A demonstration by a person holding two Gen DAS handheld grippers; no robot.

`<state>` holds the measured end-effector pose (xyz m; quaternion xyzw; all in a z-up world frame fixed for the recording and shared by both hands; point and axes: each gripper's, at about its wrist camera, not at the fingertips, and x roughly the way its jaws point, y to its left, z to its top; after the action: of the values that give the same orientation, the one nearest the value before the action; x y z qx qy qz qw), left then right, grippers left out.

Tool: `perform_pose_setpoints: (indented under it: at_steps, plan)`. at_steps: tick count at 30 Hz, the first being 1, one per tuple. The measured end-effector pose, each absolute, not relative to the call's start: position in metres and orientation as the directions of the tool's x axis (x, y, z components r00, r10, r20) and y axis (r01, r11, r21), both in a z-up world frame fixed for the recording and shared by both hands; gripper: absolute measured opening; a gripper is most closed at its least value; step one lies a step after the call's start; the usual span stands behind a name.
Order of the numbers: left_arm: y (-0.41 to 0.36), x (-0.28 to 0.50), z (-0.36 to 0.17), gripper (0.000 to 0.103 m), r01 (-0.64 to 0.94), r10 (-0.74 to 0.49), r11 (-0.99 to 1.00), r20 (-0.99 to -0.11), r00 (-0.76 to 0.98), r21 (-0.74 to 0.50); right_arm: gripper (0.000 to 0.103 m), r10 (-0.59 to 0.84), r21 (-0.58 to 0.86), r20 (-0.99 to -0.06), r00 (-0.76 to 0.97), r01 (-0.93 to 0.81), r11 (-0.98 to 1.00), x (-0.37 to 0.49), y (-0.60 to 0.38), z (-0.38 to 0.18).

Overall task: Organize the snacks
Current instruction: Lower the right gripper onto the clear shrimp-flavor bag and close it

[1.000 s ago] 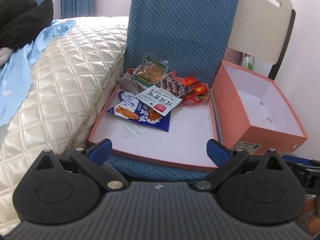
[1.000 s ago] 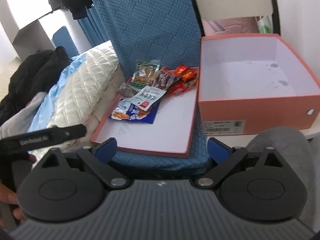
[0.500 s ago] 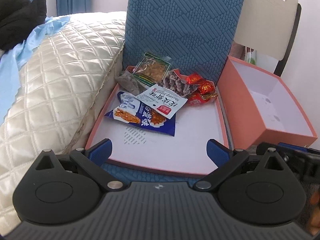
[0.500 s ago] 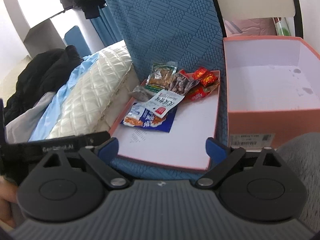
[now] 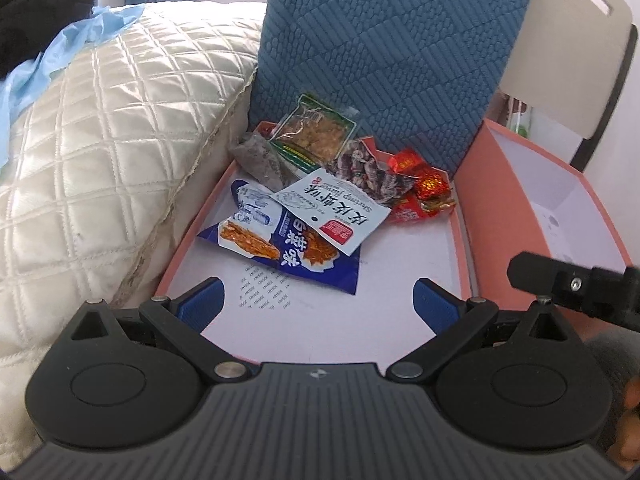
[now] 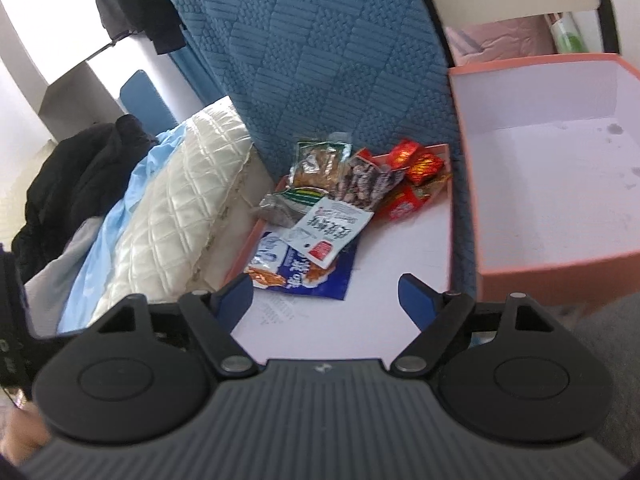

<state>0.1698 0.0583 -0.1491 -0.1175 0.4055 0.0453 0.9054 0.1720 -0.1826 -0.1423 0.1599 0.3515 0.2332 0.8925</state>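
The heap of snack packets sits at the far end of the shallow salmon-pink cardboard lid (image 5: 460, 240), straight ahead of both tongs and well apart from them. The nearest packet is the flat blue foil packet printed with fried snacks (image 5: 288, 248), its long axis running across the lid from left to right, with the white shrimp-flavour sachet (image 5: 332, 210) lying on top of its far edge. Behind them lie a clear packet with a green border (image 5: 316, 132), a grey pouch (image 5: 260, 160), a dark patterned packet (image 5: 368, 170) and small red foil-wrapped sweets (image 5: 424, 184).

The left tongs (image 5: 318, 302) hang wide open and empty over the lid's near end, and look the closer of the two to the blue packet; the right tongs (image 6: 326, 300) are likewise spread wide, holding nothing.

The deep salmon-pink cardboard box (image 6: 560, 272) stands just beside the lid on the right, a likely destination. Both rest on a blue quilted chair cushion (image 5: 392, 52), beside a cream quilted bed cover (image 5: 100, 140).
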Motion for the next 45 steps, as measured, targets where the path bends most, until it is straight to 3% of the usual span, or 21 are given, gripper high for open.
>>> perform_pose_setpoints:
  at_steps: [11,30,39,45]
  plan:
    - [0.076,0.211,-0.167,0.102,-0.237,0.008,0.952,-0.756,0.655,-0.196,0.082,0.553,0.476,-0.527,0.646,-0.314,0.821,0.235,-0.16,-0.135]
    - [0.089,0.278,-0.201,0.102,-0.297,0.015,0.926,-0.764,0.646,-0.233,0.082,0.537,0.446,-0.58,0.613,-0.313,0.839,0.324,-0.131,-0.176]
    - [0.09,0.304,-0.216,0.102,-0.317,0.014,0.921,-0.795,0.607,-0.225,0.083,0.528,0.531,-0.66,0.534,-0.165,0.831,0.356,-0.14,-0.209]
    - [0.096,0.324,-0.227,0.102,-0.34,0.029,0.918,-0.823,0.567,-0.203,0.083,0.547,0.552,-0.672,0.499,-0.155,0.819,0.369,-0.135,-0.218]
